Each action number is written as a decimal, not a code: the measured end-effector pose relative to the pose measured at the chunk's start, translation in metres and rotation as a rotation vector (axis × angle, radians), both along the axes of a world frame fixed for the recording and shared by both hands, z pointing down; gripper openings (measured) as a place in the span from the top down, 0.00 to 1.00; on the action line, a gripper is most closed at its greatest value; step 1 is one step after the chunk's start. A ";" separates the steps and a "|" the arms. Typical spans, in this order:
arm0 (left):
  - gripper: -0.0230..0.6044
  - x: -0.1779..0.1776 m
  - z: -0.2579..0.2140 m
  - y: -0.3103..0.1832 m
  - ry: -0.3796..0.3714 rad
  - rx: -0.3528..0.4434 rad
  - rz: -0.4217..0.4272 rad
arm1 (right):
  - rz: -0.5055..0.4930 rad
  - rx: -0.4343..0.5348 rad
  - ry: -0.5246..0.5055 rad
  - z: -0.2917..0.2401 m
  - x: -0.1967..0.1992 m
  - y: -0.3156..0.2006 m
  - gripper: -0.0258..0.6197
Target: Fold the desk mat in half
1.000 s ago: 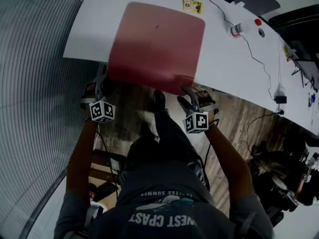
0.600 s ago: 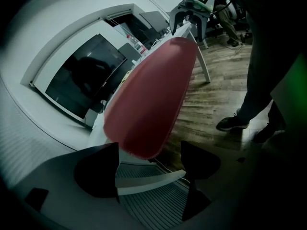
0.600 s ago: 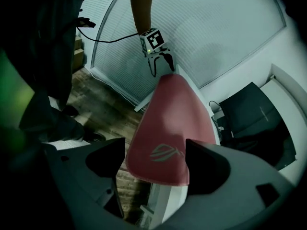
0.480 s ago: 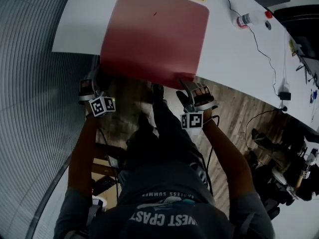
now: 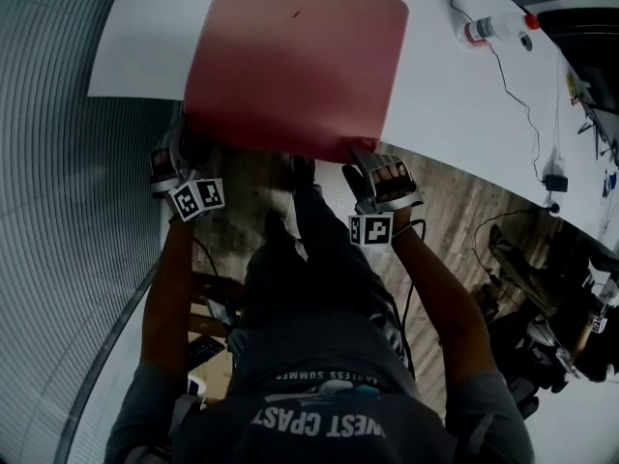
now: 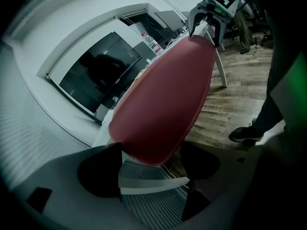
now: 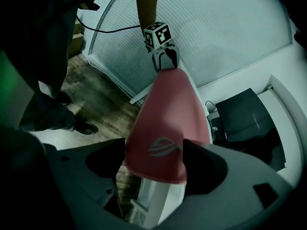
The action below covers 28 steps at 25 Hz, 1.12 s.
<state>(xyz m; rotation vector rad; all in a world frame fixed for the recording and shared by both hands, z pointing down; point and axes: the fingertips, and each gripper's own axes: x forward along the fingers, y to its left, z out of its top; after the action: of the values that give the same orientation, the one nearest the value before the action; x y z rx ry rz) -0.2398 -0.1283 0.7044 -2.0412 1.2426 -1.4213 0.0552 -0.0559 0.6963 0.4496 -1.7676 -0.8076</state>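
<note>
Red desk mat [image 5: 295, 61] lies flat on the white surface [image 5: 464, 95], its near edge overhanging. The left gripper [image 5: 184, 141] and right gripper [image 5: 368, 162] sit at the mat's near corners. Their jaws have just been opening and stand wide apart, a corner between each pair, unpinched. The step is grasping; next, probably close on both corners and carry them to the mat's far edge.

White table [image 5: 455, 100] with red desk mat [image 5: 295, 61], bottle [image 5: 491, 29]
</note>
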 end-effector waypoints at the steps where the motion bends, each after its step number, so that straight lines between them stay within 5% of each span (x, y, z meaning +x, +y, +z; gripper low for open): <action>1: 0.33 0.000 -0.001 0.002 0.002 -0.001 0.003 | -0.002 -0.011 0.008 0.002 0.001 0.001 0.35; 14: 0.63 0.005 -0.033 0.031 0.023 0.032 0.069 | -0.017 0.033 0.023 0.002 0.007 0.000 0.36; 20: 0.82 0.014 -0.063 0.034 0.039 0.073 0.103 | -0.025 0.041 -0.035 -0.022 0.008 0.006 0.60; 28: 0.91 0.017 -0.111 0.022 0.052 0.144 0.115 | 0.040 0.050 -0.159 -0.071 0.005 -0.011 0.77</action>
<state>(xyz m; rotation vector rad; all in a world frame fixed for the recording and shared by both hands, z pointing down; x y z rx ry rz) -0.2225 -0.1065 0.5931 -2.0277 1.1910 -1.1991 0.0604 -0.0664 0.6253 0.5948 -1.8815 -0.8073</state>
